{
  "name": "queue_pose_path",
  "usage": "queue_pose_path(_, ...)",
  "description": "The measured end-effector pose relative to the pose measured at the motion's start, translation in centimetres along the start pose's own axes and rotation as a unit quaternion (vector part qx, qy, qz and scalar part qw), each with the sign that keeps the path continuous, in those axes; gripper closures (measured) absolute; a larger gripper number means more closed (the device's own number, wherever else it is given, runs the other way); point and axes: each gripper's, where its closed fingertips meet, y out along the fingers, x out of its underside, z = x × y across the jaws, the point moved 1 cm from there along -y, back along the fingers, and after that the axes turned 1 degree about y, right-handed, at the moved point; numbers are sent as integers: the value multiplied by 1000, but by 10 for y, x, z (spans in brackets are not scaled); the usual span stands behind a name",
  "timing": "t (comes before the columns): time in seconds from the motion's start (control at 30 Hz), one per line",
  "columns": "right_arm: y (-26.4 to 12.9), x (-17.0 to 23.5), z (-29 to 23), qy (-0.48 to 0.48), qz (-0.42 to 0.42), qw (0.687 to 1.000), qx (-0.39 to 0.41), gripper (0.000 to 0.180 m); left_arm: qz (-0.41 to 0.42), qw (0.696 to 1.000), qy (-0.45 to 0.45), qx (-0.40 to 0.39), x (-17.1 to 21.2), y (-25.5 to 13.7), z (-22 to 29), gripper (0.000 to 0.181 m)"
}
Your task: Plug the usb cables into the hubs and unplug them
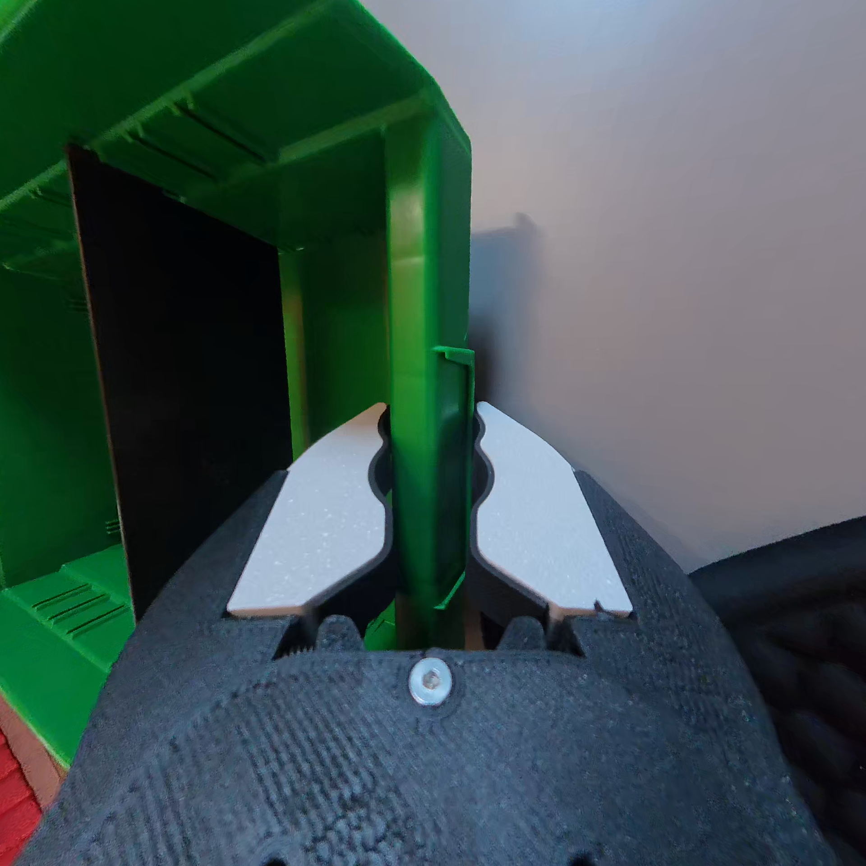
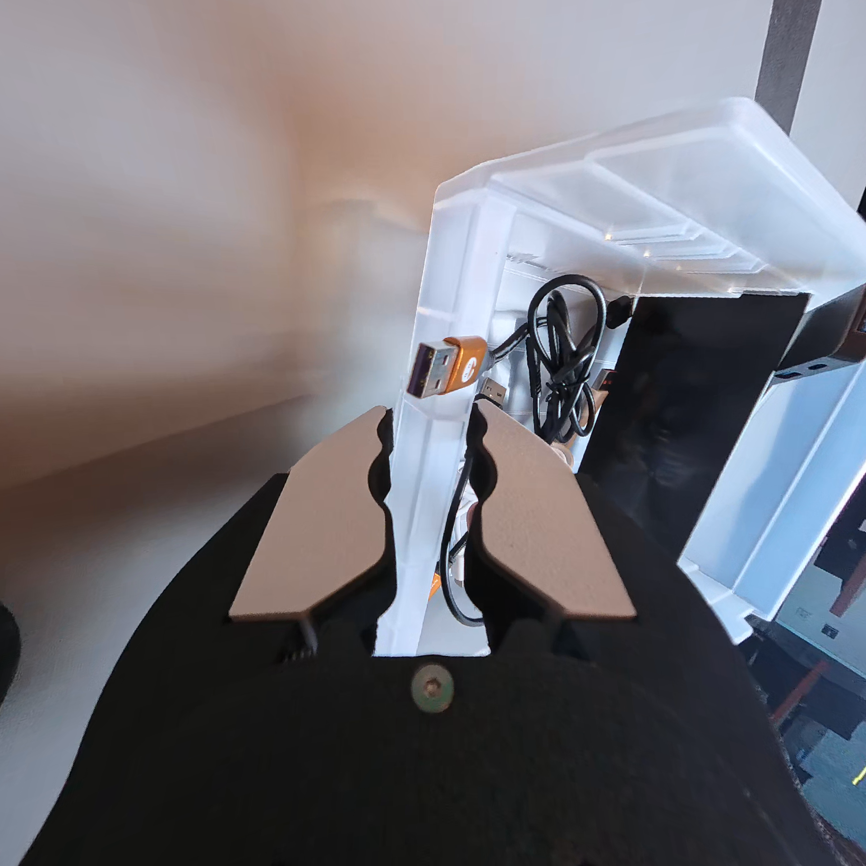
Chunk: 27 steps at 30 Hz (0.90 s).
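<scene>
The right hand-held gripper (image 2: 431, 412) is clamped on the clear bin (image 2: 656, 211) wall. The orange USB plug (image 2: 445, 368) is seen just above it, lying sideways, tip pointing left. The left hand-held gripper (image 1: 431, 412) is clamped on the green bin (image 1: 426, 281).

Each of the 2 wrist cameras is looking forward along its fingers, very close: left at a green bin's (image 1: 421, 281) wall, right at a translucent bin's (image 2: 468, 262) wall.

It looks like a workroom or lab rather than a home: a plain pale wall (image 1: 656, 234), a green moulded-plastic storage bin (image 1: 234, 140) and a translucent white plastic bin (image 2: 656, 197) holding tangled black cables (image 2: 562, 356), with blurred shelving and equipment (image 2: 820, 656) at the right edge
</scene>
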Motion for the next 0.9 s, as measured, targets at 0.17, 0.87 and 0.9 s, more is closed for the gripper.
queue_pose_path(0.17,-4,-4,-8,-10,16,1000,5,149,6,1000,21,3,-14,1,8,150)
queue_pose_path(0.87,-41,-84,-97,-167,115,979,-31,147,150,959,240,23,-148,12,81,146)
queue_pose_path(0.9,-43,-88,-102,-173,119,977,-27,146,155,959,237,10,-151,13,77,145)
